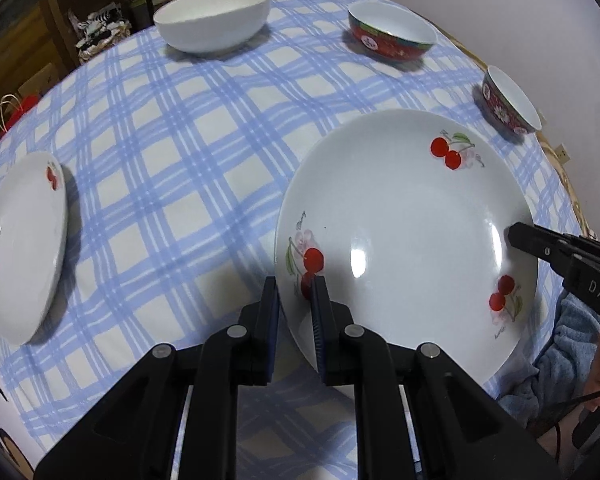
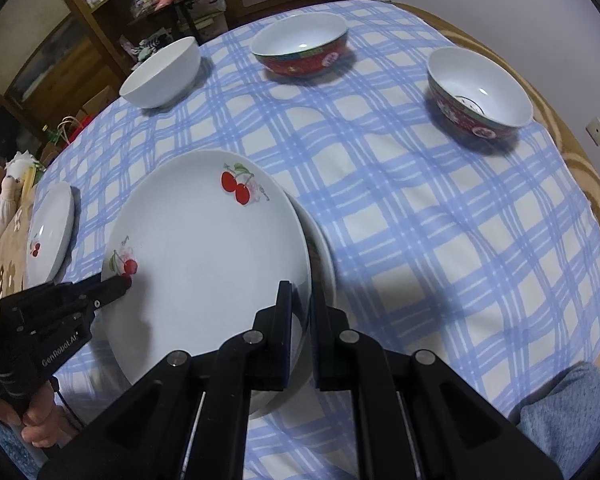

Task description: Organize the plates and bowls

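I've got the big cherry plate (image 1: 404, 240) by both edges: my left gripper (image 1: 294, 296) is pinched on its rim at seven o'clock, my right gripper (image 2: 300, 304) is clamped on the rim at four. It sits just over a second plate (image 2: 320, 248) peeking out at three o'clock, whether touching I can't tell. So I judge this is the stacking step. Next: square it up, set it down gently, release. A small plate (image 1: 24, 248) waits at nine o'clock, and three bowls along the top: white bowl (image 1: 214, 16), red bowl (image 1: 392, 36), dark bowl (image 1: 512, 100).

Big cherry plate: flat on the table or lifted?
Lifted and tilted: the cherry plate is gripped at opposite rims by both grippers, left and right, over another plate.
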The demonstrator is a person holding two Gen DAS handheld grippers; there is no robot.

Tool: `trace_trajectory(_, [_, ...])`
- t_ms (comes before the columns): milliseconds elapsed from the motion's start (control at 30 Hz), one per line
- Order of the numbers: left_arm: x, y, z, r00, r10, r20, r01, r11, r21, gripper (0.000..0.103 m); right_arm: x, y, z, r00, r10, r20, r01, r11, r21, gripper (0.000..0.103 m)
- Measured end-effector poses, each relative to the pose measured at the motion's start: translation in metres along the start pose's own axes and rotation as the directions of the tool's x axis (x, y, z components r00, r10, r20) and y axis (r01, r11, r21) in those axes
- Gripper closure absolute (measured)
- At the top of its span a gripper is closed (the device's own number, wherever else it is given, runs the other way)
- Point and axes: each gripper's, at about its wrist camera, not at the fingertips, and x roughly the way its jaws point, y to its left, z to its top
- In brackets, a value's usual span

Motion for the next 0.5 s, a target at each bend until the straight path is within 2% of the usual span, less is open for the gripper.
trace_trajectory(133, [0.007,-0.002,0.0,1.0,-0.012,-0.025,0.013,1.0,0.021,0.088,0.001,0.001,-0.001,0.999,-0.038,-0.009,0.037,0.999,-0.03,0.094])
trace_trajectory(200, [0.008,-0.006,0.001,1.0,0.004,-0.022,-0.003,0.999,0.046,0.088,0.003,0.001,0.0,0.998,-0.055,-0.01,0.055,0.998,-0.04,0.094])
trace_trajectory(400, [0.009,-0.011,-0.001,0.999,0.03,-0.015,-0.028,0.997,0.078,0.086,0.006,-0.003,0.001,0.999,-0.045,-0.026,0.044,0.999,-0.018,0.094])
trace_trajectory(500, [0.009,-0.012,-0.001,0.999,0.034,-0.016,-0.033,0.996,0.084,0.086,0.006,-0.001,0.0,0.997,-0.068,-0.024,0.068,0.997,-0.03,0.094])
